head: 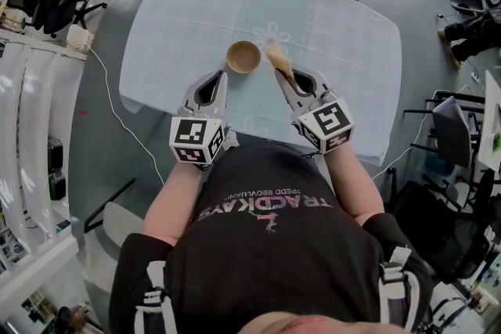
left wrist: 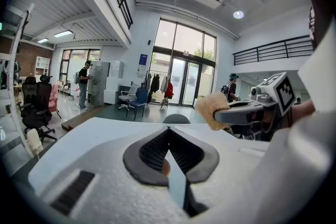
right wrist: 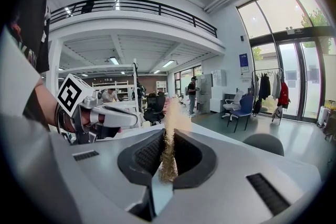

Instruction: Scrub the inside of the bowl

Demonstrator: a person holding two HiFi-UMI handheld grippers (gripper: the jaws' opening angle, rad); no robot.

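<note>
Far left: left hand-held gripper (head: pixel 219 79), jaws pressed together, holding nothing. Points at the near-left side of the bowl and stops just short of its rim; no visible contact in the head view.

Centre: bowl (head: pixel 243 56), tan, upright, mouth up, standing about mid-way across the pale desk (head: pixel 164 19), between the 2 grippers. Looks empty inside, with no sponge in it yet.

Just right of the bowl: sponge (head: pixel 277 57), a coarse tan pad, pinched by its lower part and sticking out past the jaw tips. Sits near the rim but apart from it, not over the opening.

Right: right hand-held gripper (head: pixel 285 77), clamped tight on the sponge, angled toward the bowl from the near-right.

Step in hand, judging by the layout: poised to start, tool gripped, scrubbing itself not yet begun.

Next move probably calls for 2 things. First, swing the sponge left over the rim, lower it onto the inner wall and rub around. Second, steady the bowl, apparently loose on the desk and likely to slide under a sideways push. Means either opening the left jaws to take the rim, or setting the closed tips against the outer wall as a stop.
</note>
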